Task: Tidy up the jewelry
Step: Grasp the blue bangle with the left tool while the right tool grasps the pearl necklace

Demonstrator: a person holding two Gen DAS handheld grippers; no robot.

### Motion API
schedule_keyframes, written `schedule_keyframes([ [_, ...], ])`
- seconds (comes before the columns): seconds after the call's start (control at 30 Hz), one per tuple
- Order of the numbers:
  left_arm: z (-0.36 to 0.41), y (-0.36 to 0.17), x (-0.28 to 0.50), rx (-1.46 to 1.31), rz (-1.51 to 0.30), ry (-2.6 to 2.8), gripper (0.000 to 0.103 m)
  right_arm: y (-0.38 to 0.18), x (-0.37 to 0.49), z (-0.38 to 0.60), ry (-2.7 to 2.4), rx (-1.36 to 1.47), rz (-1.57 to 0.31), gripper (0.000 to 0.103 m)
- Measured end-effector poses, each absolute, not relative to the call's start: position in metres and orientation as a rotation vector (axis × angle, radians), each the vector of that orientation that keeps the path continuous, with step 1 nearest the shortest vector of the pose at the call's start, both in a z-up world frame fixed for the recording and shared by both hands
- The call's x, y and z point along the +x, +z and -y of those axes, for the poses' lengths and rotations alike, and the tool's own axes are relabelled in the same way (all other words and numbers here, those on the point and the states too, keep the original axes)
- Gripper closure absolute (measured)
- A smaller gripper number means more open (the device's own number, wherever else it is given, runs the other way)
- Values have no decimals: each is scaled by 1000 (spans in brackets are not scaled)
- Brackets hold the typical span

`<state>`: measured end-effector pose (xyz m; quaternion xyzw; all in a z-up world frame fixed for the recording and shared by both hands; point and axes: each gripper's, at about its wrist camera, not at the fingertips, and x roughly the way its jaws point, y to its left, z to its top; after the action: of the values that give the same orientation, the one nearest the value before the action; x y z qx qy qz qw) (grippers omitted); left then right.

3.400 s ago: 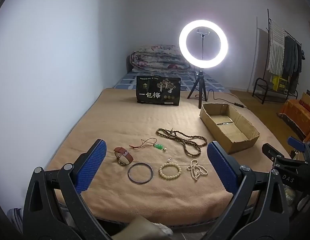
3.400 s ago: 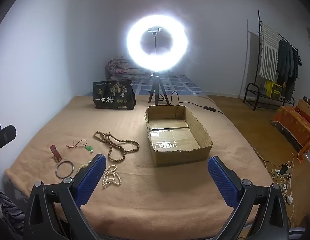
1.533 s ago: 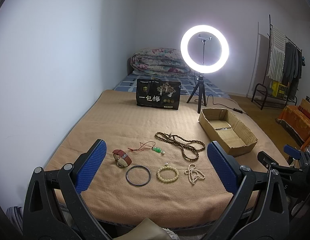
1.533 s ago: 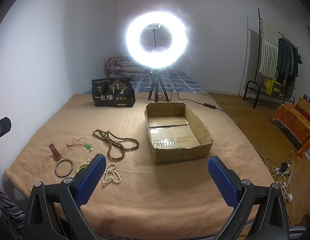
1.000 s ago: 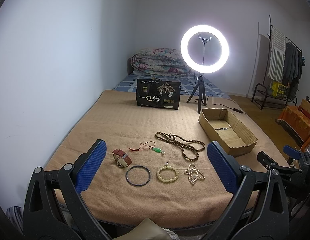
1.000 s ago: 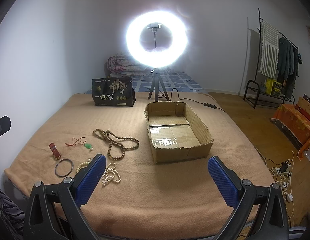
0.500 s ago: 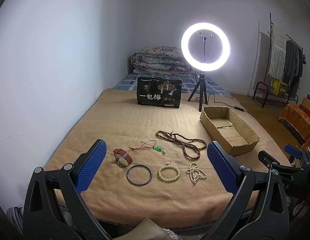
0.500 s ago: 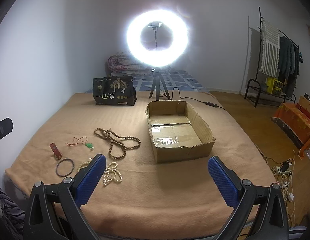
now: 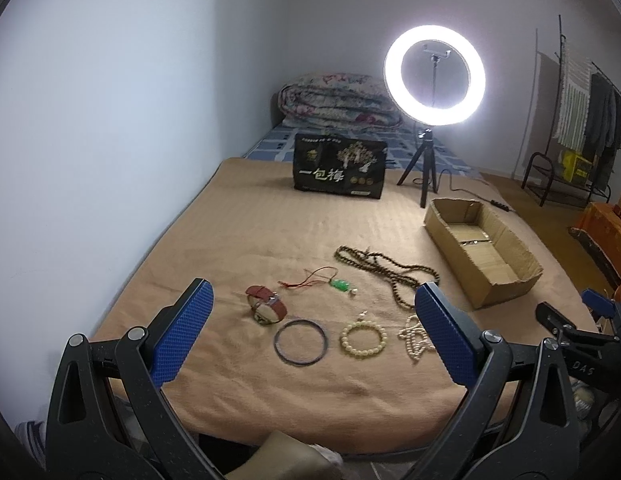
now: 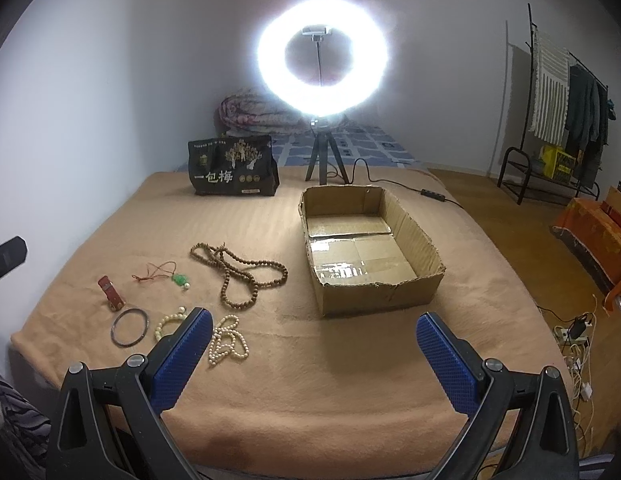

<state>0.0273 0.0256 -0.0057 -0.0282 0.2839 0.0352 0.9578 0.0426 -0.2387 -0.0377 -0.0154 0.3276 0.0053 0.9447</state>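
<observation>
Near the blanket's [image 10: 350,380] front edge, both hand-held grippers, left [image 9: 310,336] and right [image 10: 314,352], hover spread.

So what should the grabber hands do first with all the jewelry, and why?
Probably lower the right gripper onto the white pearl bead strand, the piece lying nearest it on the tan blanket. Both grippers are open and hold nothing, the brown cardboard box is empty, and every piece lies outside it. The left gripper could wait above the thin dark bangle.

Both hand-held grippers [image 9: 310,320] [image 10: 314,340] wide apart, unladen
</observation>
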Motion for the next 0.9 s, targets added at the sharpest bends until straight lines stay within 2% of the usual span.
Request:
schedule_keyframes([
  [0.3,-63,-27,61,5,-692,80,0,-53,73,218,183,-168,-717,2],
  [0.4,-71,-40,73,0,-749,62,1,-63,85,208,240,-226,-747,7],
  [0.6,-81,-78,96,-127,-915,-16,19,-94,112,189,381,-251,-874,15],
  [0.9,-65,-131,112,-207,-1068,-40,19,-156,137,181,462,-184,-1086,23],
])
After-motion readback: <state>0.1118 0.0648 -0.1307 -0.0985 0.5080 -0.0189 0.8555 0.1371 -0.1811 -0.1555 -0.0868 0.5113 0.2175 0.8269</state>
